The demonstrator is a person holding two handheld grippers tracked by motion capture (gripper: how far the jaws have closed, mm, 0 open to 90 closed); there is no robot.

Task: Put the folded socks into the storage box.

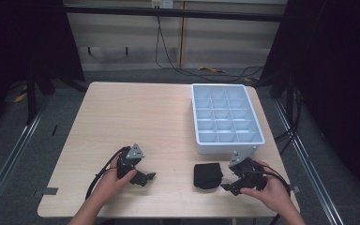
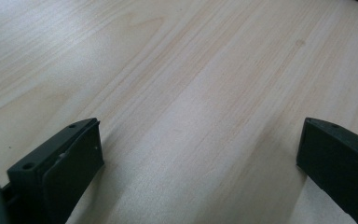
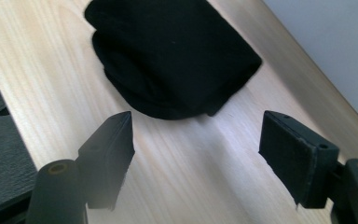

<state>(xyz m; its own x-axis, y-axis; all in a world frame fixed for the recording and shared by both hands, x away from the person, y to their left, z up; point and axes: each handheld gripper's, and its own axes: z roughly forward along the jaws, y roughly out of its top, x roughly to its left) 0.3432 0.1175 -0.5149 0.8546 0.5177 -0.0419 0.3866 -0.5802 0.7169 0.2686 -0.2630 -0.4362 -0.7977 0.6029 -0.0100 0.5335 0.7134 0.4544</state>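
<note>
On worktop [image 1: 136,117], near edge: black folded cloth [image 1: 208,175] at 5 o'clock, just below white divided tray [image 1: 195,117]. Right gripper [image 1: 230,187] beside cloth at its 3 o'clock, jaws wide, empty. Left gripper [image 1: 149,177] at 7 o'clock, jaws wide over bare wood.

Nothing here can be read. The white divided tray [image 1: 228,117] carries no label or number on its rim or walls, the folded black cloth [image 1: 207,175] shows no tag or brand, and the pale wooden table [image 1: 136,117] is unmarked. A small plate on the back wall [image 1: 161,3] might bear print (it is far too small and blurred to make out).
</note>
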